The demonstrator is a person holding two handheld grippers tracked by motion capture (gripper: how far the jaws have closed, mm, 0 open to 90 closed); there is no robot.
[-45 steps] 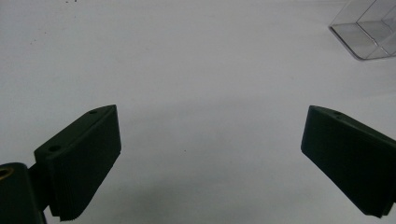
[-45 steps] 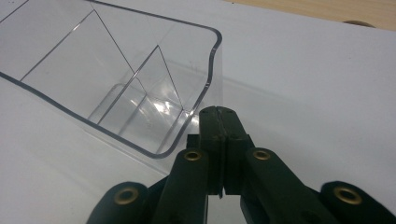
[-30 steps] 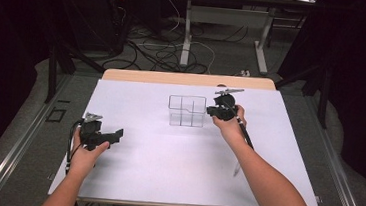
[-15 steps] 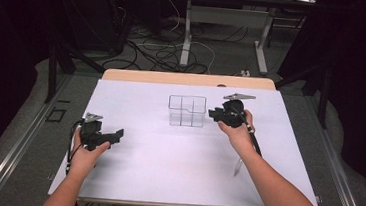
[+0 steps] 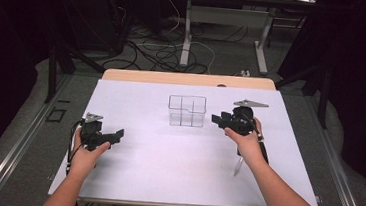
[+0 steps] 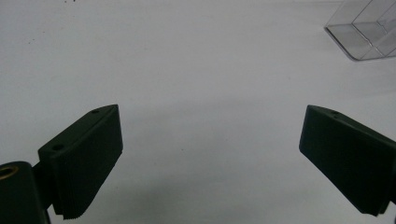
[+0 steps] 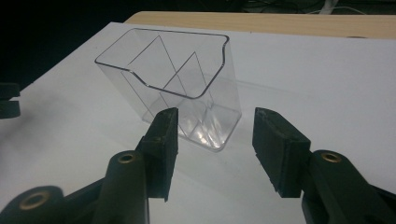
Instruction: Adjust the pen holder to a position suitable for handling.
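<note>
My right gripper (image 5: 218, 120) backs off the clear organizer (image 5: 187, 111), jaws just opened (empty): it's placed.

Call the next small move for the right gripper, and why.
Probably back a little farther off the clear bin. The right gripper has just been opening, nothing sits between its jaws, and the bin stands upright on the table, just ahead of the tips.

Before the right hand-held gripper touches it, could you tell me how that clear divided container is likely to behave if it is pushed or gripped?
The clear divided container looks like thin, rigid plastic, so it is probably light and may slide on the smooth white table. It holds nothing and stands fairly tall, so a push near its rim could tip it. Its glossy walls may slip between the pads of the right hand-held gripper.
</note>
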